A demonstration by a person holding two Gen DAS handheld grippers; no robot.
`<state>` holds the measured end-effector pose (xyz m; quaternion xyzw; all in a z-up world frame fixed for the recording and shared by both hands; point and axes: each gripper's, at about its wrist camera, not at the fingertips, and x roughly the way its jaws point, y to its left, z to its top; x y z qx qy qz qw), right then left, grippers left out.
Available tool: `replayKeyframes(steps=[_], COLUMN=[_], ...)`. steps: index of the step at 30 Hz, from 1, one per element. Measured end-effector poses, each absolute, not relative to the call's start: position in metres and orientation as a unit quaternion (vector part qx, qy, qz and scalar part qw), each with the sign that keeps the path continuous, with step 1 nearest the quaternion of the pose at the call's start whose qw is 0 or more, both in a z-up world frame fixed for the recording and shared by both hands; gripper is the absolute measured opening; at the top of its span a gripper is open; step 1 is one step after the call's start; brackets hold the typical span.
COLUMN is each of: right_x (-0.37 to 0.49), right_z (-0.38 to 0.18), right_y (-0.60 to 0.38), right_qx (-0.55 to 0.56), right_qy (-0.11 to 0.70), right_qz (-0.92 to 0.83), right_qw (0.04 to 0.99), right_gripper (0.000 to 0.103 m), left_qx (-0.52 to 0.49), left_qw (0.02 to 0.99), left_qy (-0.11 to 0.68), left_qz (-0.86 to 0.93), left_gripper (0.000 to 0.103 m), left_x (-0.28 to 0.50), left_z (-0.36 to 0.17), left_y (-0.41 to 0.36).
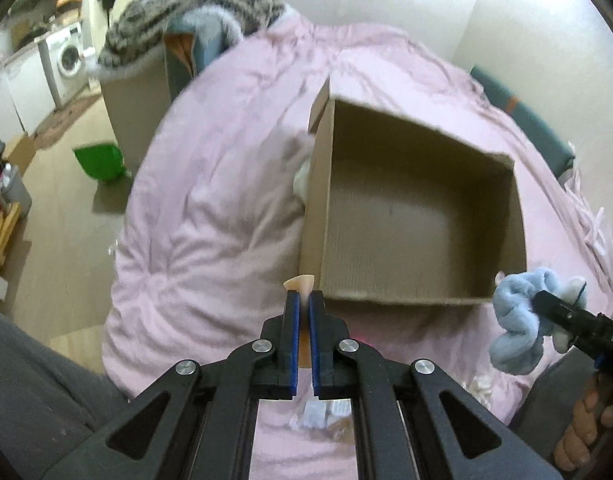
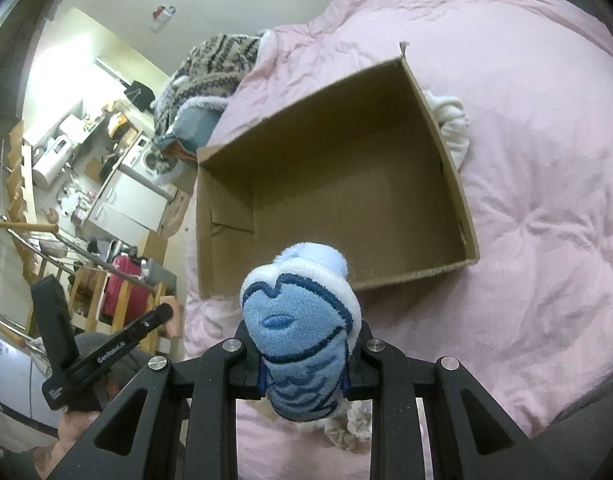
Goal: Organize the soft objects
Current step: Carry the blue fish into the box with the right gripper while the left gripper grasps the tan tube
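Observation:
An open, empty cardboard box [image 1: 418,216] sits on a pink duvet [image 1: 226,184]; it also shows in the right wrist view [image 2: 338,184]. My left gripper [image 1: 303,300] is shut on a thin peach-coloured soft piece [image 1: 301,282], just in front of the box's near left corner. My right gripper [image 2: 304,376] is shut on a blue and white plush toy [image 2: 302,320], held above the duvet before the box's near rim. The toy also shows in the left wrist view [image 1: 526,320]. A white fluffy thing [image 2: 452,124] lies against the box's far side.
A striped knit blanket [image 1: 194,16] lies on a second cardboard box [image 1: 138,112] beside the bed. A green dustpan [image 1: 100,162] lies on the floor. A washing machine [image 1: 68,60] and cluttered shelves stand further off. White lacy fabric [image 2: 346,428] lies below my right gripper.

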<state>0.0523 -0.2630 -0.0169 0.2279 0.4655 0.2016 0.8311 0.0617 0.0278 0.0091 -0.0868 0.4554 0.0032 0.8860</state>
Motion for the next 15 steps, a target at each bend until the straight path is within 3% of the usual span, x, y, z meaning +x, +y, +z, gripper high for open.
replayKeyframes(steps=[15], right_x=[0.104], right_z=[0.0], right_y=[-0.275], right_qx=[0.188], right_qy=[0.419], right_qz=[0.16], right_qw=[0.874], right_gripper=[0.026], left_qx=[-0.03], left_qw=[0.91], left_qy=[0.412], left_qz=[-0.039], left_gripper=[0.005], left_x=[0.127], left_z=[0.019], left_y=[-0.012])
